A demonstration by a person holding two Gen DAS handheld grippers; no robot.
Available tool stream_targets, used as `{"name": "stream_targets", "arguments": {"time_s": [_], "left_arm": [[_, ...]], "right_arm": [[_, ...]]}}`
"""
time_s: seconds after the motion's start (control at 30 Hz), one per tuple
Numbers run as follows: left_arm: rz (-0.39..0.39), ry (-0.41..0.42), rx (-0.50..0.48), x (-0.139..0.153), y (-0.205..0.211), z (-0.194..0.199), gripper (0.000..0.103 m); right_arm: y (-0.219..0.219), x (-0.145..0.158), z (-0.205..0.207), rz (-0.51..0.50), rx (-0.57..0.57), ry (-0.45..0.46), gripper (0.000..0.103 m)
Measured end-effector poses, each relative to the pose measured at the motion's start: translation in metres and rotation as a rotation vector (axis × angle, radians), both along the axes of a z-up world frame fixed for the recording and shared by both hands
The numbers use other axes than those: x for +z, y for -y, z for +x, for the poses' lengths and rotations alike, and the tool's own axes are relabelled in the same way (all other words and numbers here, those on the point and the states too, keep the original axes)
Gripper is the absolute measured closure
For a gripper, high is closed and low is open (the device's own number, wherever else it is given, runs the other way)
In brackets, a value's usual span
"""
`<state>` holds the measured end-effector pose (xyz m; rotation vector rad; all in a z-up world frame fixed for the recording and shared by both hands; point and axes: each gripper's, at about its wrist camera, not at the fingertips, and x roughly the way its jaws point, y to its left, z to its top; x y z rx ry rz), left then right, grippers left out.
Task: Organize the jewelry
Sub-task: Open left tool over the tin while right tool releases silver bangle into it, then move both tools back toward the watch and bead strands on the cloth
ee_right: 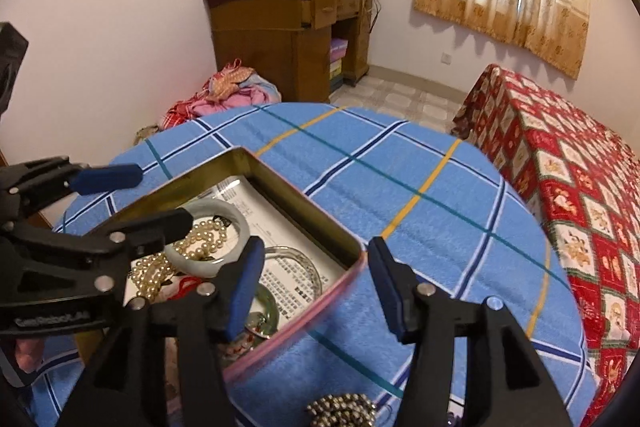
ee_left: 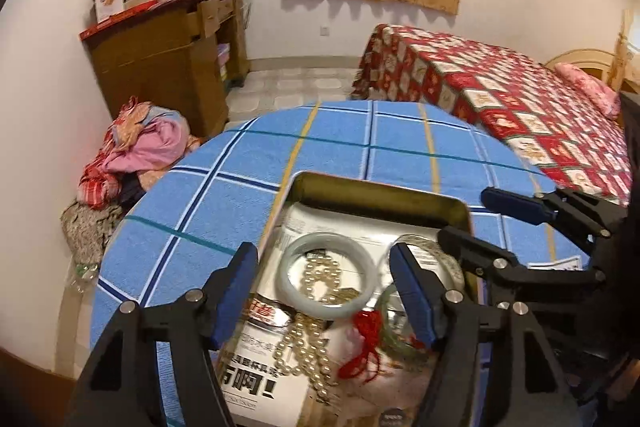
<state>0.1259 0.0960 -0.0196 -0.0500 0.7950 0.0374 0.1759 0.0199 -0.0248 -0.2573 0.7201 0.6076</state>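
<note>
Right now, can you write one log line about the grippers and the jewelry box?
left gripper: open over tin box | right gripper: open, straddling rim | jade bangle, pearl necklace: inside

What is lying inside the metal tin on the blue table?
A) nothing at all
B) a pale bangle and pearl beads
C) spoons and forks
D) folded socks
B: the tin holds a pale bangle with a pearl strand draped through it, lying on printed paper.
</note>
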Motion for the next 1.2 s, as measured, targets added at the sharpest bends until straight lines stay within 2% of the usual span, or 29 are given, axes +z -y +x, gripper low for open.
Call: {"name": "stream_targets", "arguments": {"time_s": [0.2, 0.37, 0.8, 0.97, 1.2], "left_arm": [[0.018, -0.008, 0.017, 0.001, 0.005, -0.005, 0.034], [0.016, -0.013, 0.018, 0.0, 0.011, -0.012, 0.034], [0.028, -0.032, 0.026, -0.005, 0.02, -0.017, 0.034], [0.022, -0.022, 0.019, -0.001, 0.025, -0.024, 0.034], [0.006, -0.023, -0.001, -0.001, 0.04, -0.036, 0.034]], "right_arm": [[0.009, 0.002, -0.006, -0.004, -0.01, 0.003, 0.046], [0.021, 0.003, -0.014, 0.002, -0.026, 0.012, 0.041], [0.032, -0.001, -0.021, 0.016, -0.038, 0.004, 0.04], [0.045, 0.0, -0.029, 0.028, -0.055, 0.002, 0.035], [0.065, -0.001, -0.041, 0.036, -0.078, -0.006, 0.035]]}}
